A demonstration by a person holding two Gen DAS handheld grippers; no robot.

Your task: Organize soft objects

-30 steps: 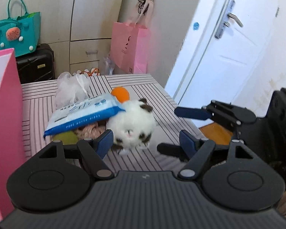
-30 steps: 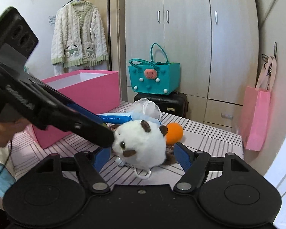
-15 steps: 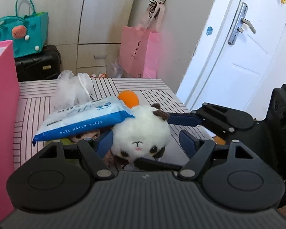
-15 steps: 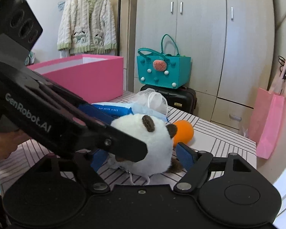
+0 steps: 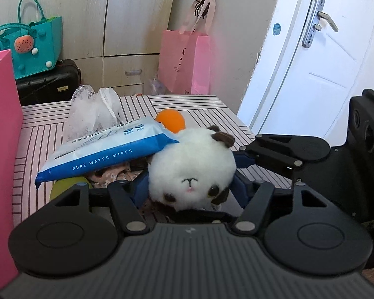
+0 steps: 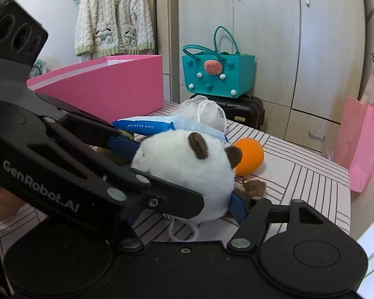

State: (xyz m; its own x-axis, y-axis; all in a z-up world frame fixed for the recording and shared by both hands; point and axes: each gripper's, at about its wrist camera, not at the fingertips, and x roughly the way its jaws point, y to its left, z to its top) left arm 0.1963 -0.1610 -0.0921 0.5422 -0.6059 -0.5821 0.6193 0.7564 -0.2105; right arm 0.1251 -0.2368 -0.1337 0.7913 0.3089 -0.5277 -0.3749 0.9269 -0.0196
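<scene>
A white plush toy (image 5: 190, 172) with brown ears lies on the striped table (image 5: 212, 107), leaning against a blue pack of wet wipes (image 5: 107, 154). My left gripper (image 5: 189, 191) has the toy between its blue pads, which are closing and touch the fur on both sides. My right gripper (image 6: 184, 209) comes from the other side, and its jaws are closing around the same toy. Its right pad (image 6: 236, 206) lies against the fur; its left finger is hidden behind the left gripper. An orange ball (image 6: 249, 155) sits just behind the toy.
A white mesh pouf (image 5: 94, 112) and a floral cloth (image 5: 112, 173) lie by the wipes. A tall pink box (image 6: 107, 84) stands at the table's left. Behind are a teal bag (image 6: 217, 72), a black suitcase (image 5: 47, 84), a pink paper bag (image 5: 184, 59) and a white door (image 5: 311, 62).
Both grippers moved in on the plush toy, which now fills the gap between the left fingers. Both pairs of jaws have narrowed. The right gripper's fingers now flank the toy.
</scene>
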